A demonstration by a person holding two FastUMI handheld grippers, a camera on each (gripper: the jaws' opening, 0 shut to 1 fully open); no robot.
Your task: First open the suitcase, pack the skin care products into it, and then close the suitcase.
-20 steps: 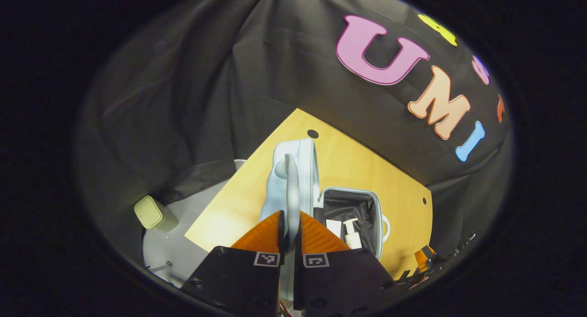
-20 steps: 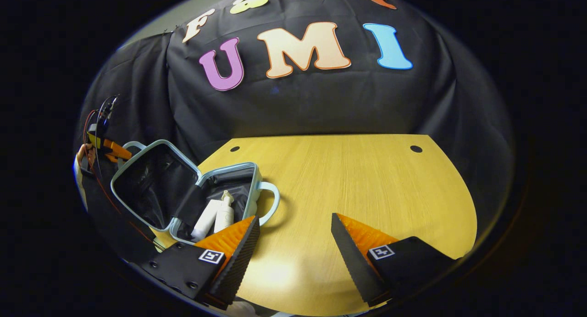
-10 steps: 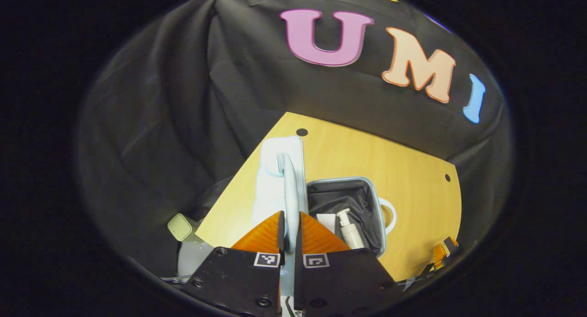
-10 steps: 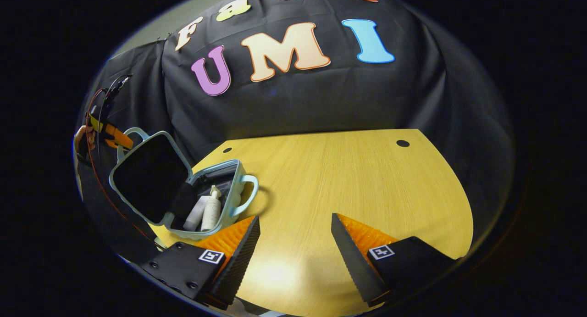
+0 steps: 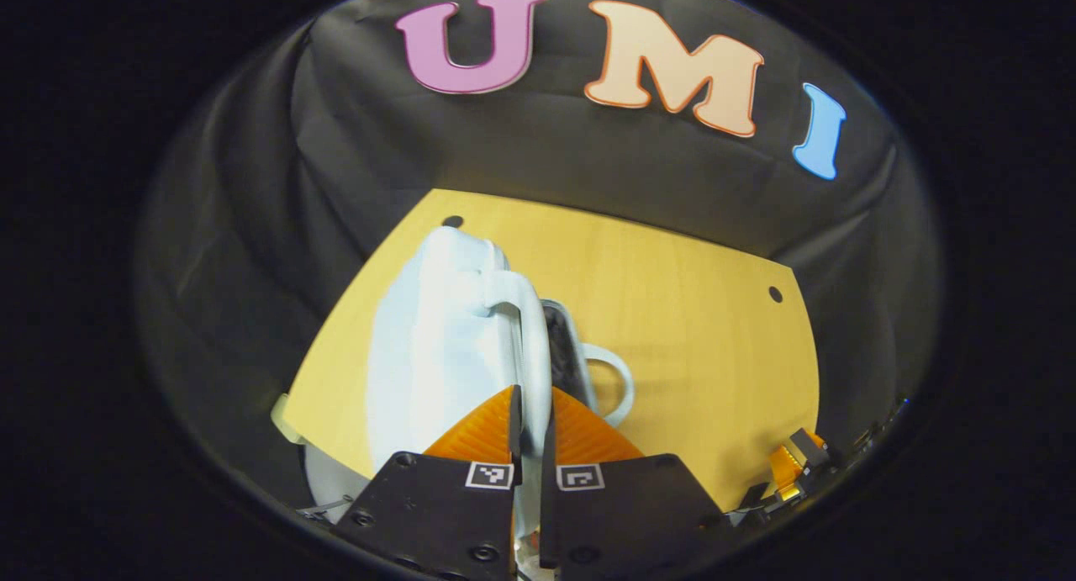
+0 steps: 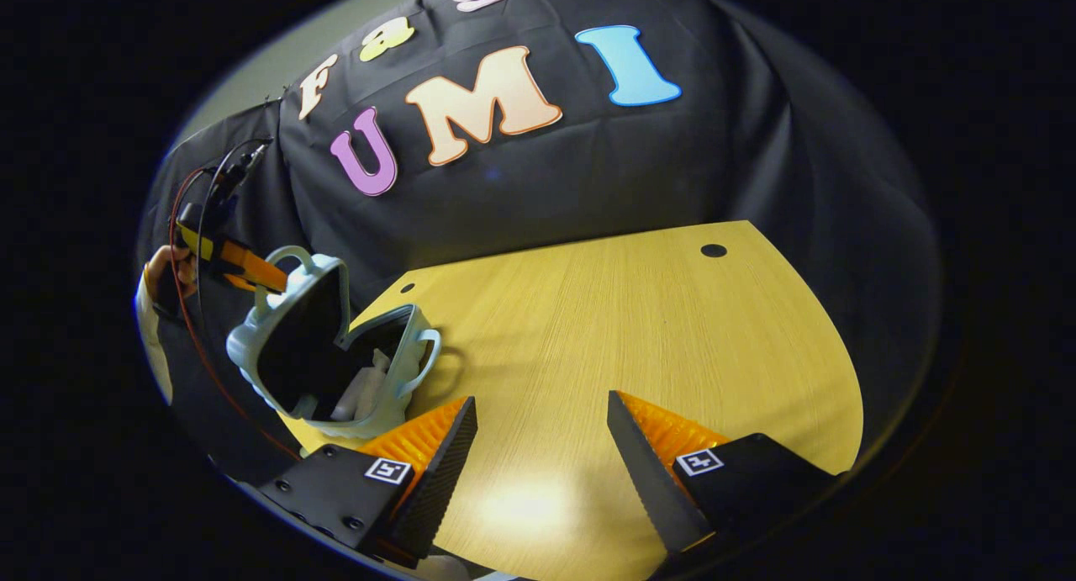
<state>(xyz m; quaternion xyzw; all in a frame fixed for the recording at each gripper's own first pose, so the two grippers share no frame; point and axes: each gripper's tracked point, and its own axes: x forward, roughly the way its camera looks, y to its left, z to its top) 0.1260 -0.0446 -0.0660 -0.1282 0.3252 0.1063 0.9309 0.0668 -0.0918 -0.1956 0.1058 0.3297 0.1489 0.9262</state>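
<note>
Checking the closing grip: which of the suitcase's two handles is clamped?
The lid's handle, pinched by the left gripper; the base's handle hangs free.

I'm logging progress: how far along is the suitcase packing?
Done: skin care products lie inside the open suitcase. In hand: the left hand-held gripper is clamped on the lid handle, the lid partly lowered. Left: shutting it fully. The right hand-held gripper is open over the table.

my left gripper (image 5: 530, 417), clamped on the lid handle (image 5: 528, 345), has swung the suitcase lid (image 6: 290, 345) from wide open to nearly shut over the base (image 6: 395, 371). the skin care bottles (image 6: 357, 392) are now mostly hidden.
</note>
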